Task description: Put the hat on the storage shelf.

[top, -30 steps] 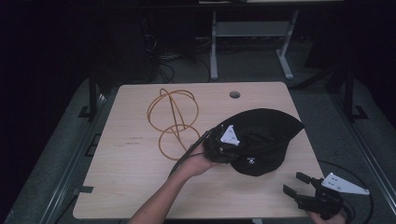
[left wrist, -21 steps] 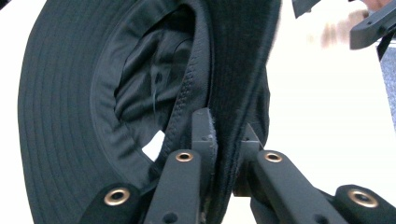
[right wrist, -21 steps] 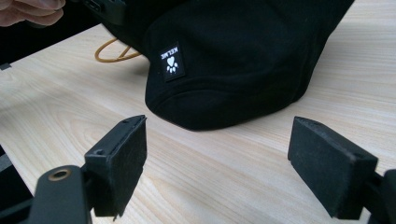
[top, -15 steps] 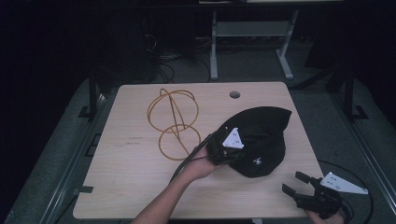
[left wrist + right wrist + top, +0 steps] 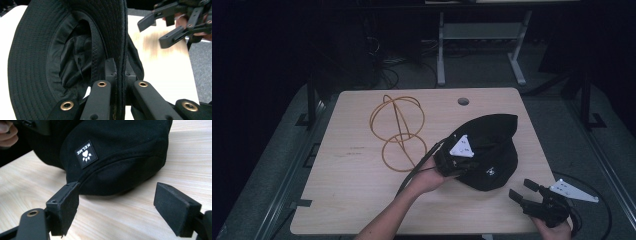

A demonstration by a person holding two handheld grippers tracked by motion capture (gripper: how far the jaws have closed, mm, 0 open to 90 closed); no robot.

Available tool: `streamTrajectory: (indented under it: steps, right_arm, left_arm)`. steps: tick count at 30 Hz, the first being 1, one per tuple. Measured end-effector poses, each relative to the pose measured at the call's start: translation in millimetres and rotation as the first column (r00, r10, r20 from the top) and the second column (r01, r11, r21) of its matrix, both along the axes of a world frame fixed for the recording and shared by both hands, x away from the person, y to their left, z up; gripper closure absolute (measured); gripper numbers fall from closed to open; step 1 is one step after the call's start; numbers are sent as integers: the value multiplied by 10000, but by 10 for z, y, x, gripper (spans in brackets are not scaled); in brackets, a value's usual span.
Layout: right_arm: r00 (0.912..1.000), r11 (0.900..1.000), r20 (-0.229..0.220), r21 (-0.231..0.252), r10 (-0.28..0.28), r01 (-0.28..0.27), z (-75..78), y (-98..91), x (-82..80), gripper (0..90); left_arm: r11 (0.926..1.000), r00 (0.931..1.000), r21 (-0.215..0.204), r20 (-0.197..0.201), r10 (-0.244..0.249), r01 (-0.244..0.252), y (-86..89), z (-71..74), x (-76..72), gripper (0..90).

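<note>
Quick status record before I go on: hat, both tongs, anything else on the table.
hat: black bucket hat, small logo patch, on the wooden table
left tongs: shut on the hat's brim, the edge pinched between the jaws
right tongs: open, jaws wide, level with the hat's near edge, not touching it
hat state: brim side raised at the left tongs, the rest resting on the table
other: orange wire-ring stand left of the hat, apart from it

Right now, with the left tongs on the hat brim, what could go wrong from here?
1. The left tongs pinch only the thin brim edge of the black hat; a lift could let the fabric slip out.
2. The hat is soft, so it may sag or fold when raised.
3. The right tongs stand open near the hat's edge and might push it away rather than catch it.
</note>
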State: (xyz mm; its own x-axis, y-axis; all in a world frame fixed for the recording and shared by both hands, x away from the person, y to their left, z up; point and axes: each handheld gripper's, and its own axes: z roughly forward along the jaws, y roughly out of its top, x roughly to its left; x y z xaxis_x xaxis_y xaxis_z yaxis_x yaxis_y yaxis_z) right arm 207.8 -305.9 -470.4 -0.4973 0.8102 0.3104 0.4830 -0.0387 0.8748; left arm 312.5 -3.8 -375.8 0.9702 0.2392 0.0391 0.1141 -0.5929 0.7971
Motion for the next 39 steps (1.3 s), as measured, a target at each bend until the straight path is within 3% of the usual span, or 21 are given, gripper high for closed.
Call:
streamTrajectory:
  steps: [4,9,10,13,14,15,20,21,22,25,27,28,30,31,32,33,35,36,37,38,39]
  right_arm:
    - [9999,9993,-124,357,-102,106,7,28,39,198]
    - [9984,9922,-548,1227,-140,206,-18,35,127,192]
    - [9975,9871,-688,1576,-169,276,-28,26,155,193]
    - [9968,9852,-775,1677,-216,344,-34,18,193,191]
    - [9959,9763,-886,2131,-205,391,-48,8,223,194]
    - [9959,9763,-886,2131,-205,391,-48,8,223,194]
    - [9935,9546,-1143,2959,4,337,-88,13,299,203]
    - [9935,9546,-1143,2959,4,337,-88,13,299,203]
    - [9925,9449,-1221,3250,19,381,-101,3,318,203]
    - [9913,9418,-1313,3336,28,415,-110,0,339,219]
    - [9906,9413,-1358,3362,164,304,-118,3,360,255]
    - [9910,9366,-1309,3498,284,194,-119,-2,369,353]
    - [9911,9344,-1294,3559,316,167,-116,4,378,384]
    - [9905,9366,-1333,3501,340,150,-102,16,385,461]
    - [9934,9521,-1130,3053,203,153,-63,52,379,583]
    - [9940,9547,-1081,2972,187,144,-53,68,385,638]
    - [9944,9580,-1043,2864,184,123,-41,84,390,685]
    - [9958,9645,-907,2638,132,113,-20,112,397,765]
    - [9958,9645,-907,2638,132,113,-20,112,397,765]
    - [9961,9670,-880,2546,113,115,-2,131,403,846]
    - [9961,9670,-880,2546,113,115,-2,131,403,846]
  left_arm:
    - [10000,10000,-57,-16,-73,73,-1,14,-7,871]
    - [9996,10000,-257,-3,-77,77,-3,56,-8,871]
    - [9995,9999,-299,-20,-101,100,-1,61,-6,872]
    - [9991,9999,-418,-88,-104,100,-5,64,-15,871]
    - [9989,9998,-445,-69,-161,158,-9,69,-22,872]
    - [9989,9998,-445,-69,-161,158,-9,69,-22,871]
    - [9986,9997,-463,-17,-242,241,-33,79,-50,872]
    - [9986,9997,-463,-17,-242,241,-33,79,-50,872]
    - [9984,9995,-480,10,-304,304,-41,82,-56,872]
    - [9982,9992,-445,66,-396,398,-55,83,-70,872]
    - [9978,9987,-426,114,-500,504,-67,89,-79,872]
    - [9976,9981,-381,215,-571,579,-73,95,-79,872]
    - [9977,9984,-394,180,-538,545,-75,94,-78,872]
    - [9978,9986,-423,139,-508,513,-77,91,-78,872]
    - [9979,9986,-411,153,-499,505,-75,92,-77,872]
    - [9979,9987,-415,152,-485,491,-71,93,-75,872]
    - [9978,9988,-448,142,-472,478,-60,100,-71,872]
    - [9978,9988,-461,131,-478,484,-54,104,-69,872]
    - [9978,9988,-468,148,-473,479,-51,105,-71,872]
    - [9977,9987,-460,148,-489,495,-45,110,-81,872]
    - [9977,9987,-460,148,-489,495,-45,110,-81,871]
